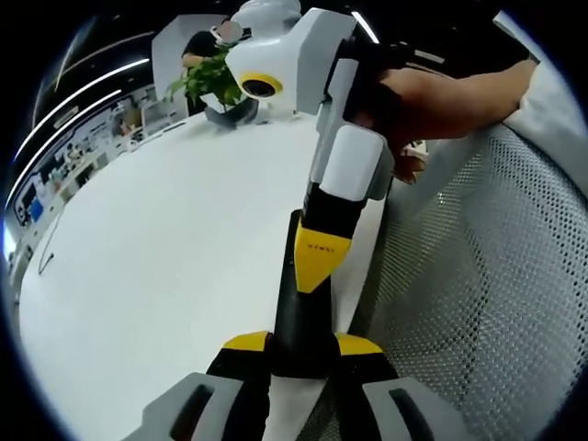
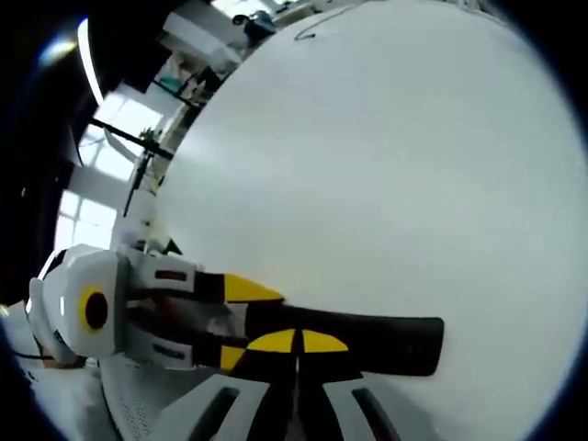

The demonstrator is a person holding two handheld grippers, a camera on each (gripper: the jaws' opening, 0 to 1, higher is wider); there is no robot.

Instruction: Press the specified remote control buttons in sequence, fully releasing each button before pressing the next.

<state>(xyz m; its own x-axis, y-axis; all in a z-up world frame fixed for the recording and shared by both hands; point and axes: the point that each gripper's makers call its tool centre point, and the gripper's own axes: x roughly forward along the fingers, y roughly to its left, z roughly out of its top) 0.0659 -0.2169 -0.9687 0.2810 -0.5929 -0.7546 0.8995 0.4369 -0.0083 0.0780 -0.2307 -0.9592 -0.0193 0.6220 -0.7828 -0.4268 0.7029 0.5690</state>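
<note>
White tabletop (image 1: 156,239) carries a potted plant (image 1: 213,84) at its far edge. Left gripper (image 1: 301,354) clamps the black remote (image 1: 301,317) near the table's edge; right gripper (image 1: 317,262), jaws closed, presses its tip on it. Sequence progress is unreadable.

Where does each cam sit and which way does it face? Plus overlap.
Left gripper view: rides the left tongs, looks along the slim black bar-shaped remote control they clamp, across the white table toward a green potted plant; a hand holds the right tongs.
Right gripper view: rides the right tongs, looks down onto the table, shut tips at the remote; left tongs enter from the left.
Shared: remote, table, both tongs.
</note>
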